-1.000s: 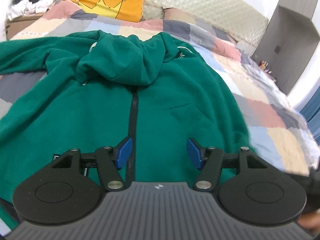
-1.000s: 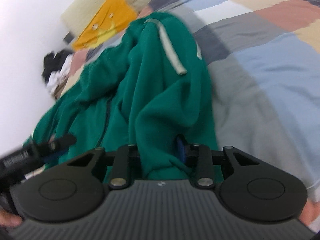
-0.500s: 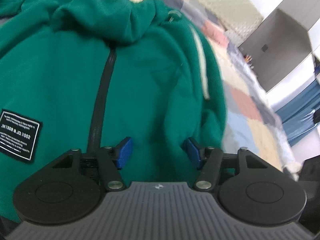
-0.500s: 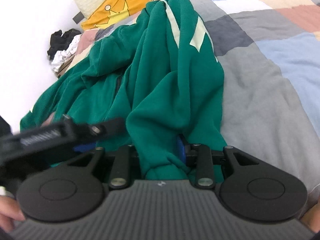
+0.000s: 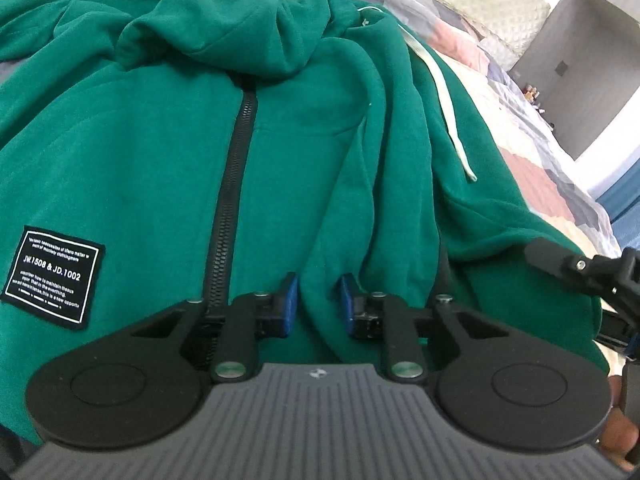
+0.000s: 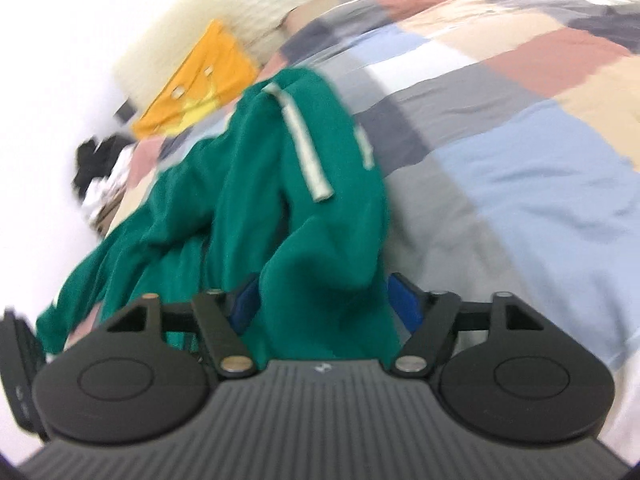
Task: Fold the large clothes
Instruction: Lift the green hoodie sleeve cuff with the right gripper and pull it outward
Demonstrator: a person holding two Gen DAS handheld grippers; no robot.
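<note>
A green zip hoodie (image 5: pixel 160 152) lies front-up on the patchwork bed, with a black zipper (image 5: pixel 236 168), a black label patch (image 5: pixel 54 276) and a white stripe along its folded-in sleeve (image 5: pixel 444 96). My left gripper (image 5: pixel 318 304) hovers low over the hoodie's lower front with its blue pads narrowed around a fold of sleeve fabric. My right gripper (image 6: pixel 324 300) has its jaws wide apart, with the green sleeve end (image 6: pixel 320 264) bunched loosely between them. The right gripper also shows at the right edge of the left wrist view (image 5: pixel 580 272).
The patchwork quilt (image 6: pixel 500 140) spreads to the right of the hoodie. An orange crown pillow (image 6: pixel 200 80) and a cream headboard lie at the far end. A pile of dark and white clothes (image 6: pixel 100 168) sits by the wall. A grey cabinet (image 5: pixel 580 60) stands at the right.
My right gripper's jaws have opened wide around the sleeve they were clamping. My left gripper has moved down onto the hoodie and its pads have closed in on a fold.
</note>
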